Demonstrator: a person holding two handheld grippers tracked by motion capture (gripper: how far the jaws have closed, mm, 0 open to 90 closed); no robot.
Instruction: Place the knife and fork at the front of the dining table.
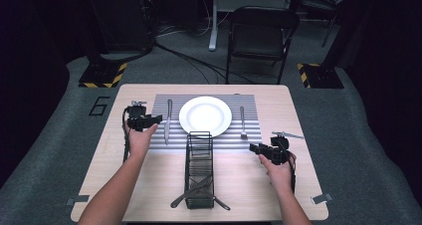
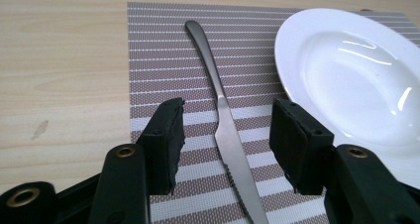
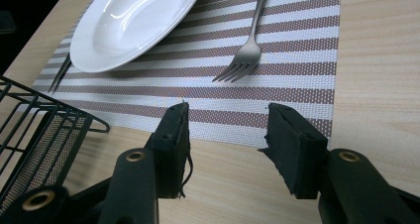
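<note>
Pale wood table carries a striped placemat, and on it we see a white plate at the centre. Near us stands a black wire basket with utensils at its near end. Left of the plate lies a knife, right of it a fork. Our left gripper hangs over the knife, jaws spread and empty. Our right gripper, jaws likewise apart, sits over bare table beside the mat's edge.

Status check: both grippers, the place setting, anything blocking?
Left hand-held gripper open over knife. Right hand-held gripper open, empty, short of fork. Plate centred on placemat. Nothing blocking.
</note>
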